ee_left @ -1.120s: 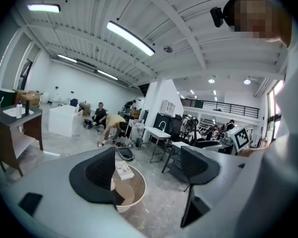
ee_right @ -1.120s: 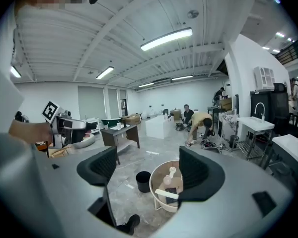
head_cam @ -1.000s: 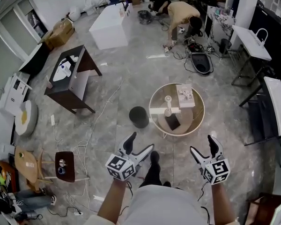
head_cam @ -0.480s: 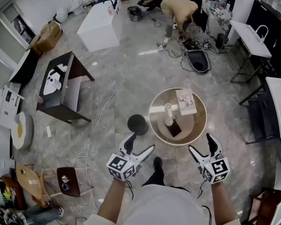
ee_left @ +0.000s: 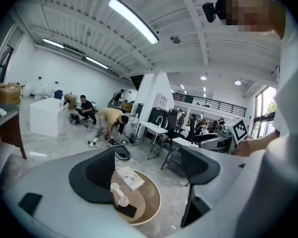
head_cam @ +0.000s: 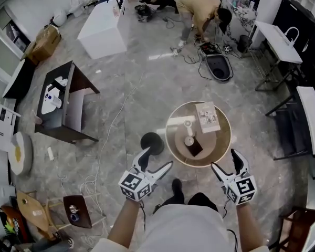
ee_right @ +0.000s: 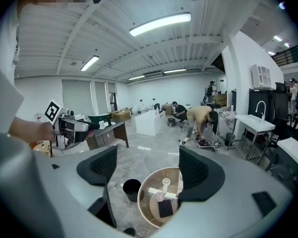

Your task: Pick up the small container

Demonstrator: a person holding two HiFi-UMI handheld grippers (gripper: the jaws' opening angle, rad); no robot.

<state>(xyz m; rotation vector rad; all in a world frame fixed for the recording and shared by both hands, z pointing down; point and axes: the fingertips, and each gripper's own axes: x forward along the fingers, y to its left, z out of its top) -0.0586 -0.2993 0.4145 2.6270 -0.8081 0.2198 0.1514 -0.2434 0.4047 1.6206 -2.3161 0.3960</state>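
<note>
Small container [head_cam: 189, 140] on the round bench [head_cam: 220, 135], lower centre of head view. Ahead of both grippers and between their lines, well apart from each. Left gripper [head_cam: 158, 158] at lower left of it, right gripper [head_cam: 225, 159] at lower right, both held above the floor short of the bench rim.

Left gripper view: jaws spread wide, nothing pinched. Container [ee_left: 123, 201] seen far beyond the gap, low in frame, close to the left pad's edge. Right gripper view: jaws likewise spread, holding nothing. Container [ee_right: 159, 196] low in the gap, nearer the right pad.

Container small, round from above, pale whitish, smooth-looking. Lid or finer detail too small to tell.

Bench top circular, tan, wood-like, with a light thin rim. On it also a flat black square piece [head_cam: 194, 148] just beside the container on the near side, a white round-topped piece [head_cam: 188, 124] just beyond it, and a pale printed rectangular booklet or box [head_cam: 207, 117] toward the far right edge.

Black cylindrical bin [head_cam: 152, 142] on the floor just left of the bench. Floor [head_cam: 131, 98] grey, marbled, glossy. Gripper pads dark, ribbed, set in grey moulded shells.
</note>
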